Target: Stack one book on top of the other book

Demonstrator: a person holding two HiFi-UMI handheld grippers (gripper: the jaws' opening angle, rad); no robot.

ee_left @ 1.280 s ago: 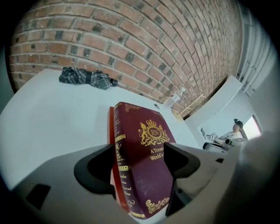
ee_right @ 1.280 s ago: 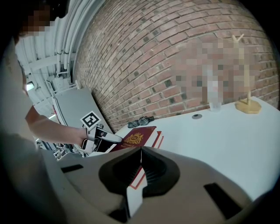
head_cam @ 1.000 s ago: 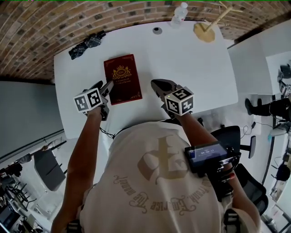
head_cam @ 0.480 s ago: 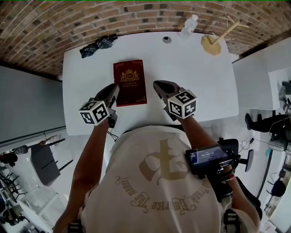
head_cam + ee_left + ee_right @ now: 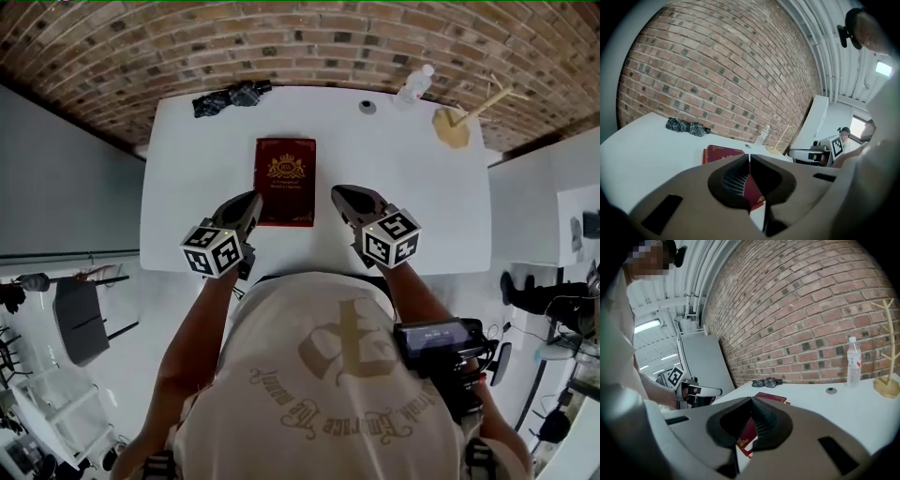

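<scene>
White table [image 5: 403, 187]: book [image 5: 286, 181] lies between just-closed left tongs [image 5: 251, 200] and closed right tongs [image 5: 339, 194].

An office-like workroom is indicated by a white table [image 5: 187, 187] set against a brick wall [image 5: 281, 37], an office chair [image 5: 80, 323] and exposed ceiling pipes [image 5: 829, 56].

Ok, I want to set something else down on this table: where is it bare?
The widest bare patch lies right of the red book, out to the right edge of the table, nearer than the wooden stand. A narrower strip lies left of the book, below the folded umbrella. The far edge is crowded: umbrella, small round disc, water bottle, stand.
</scene>
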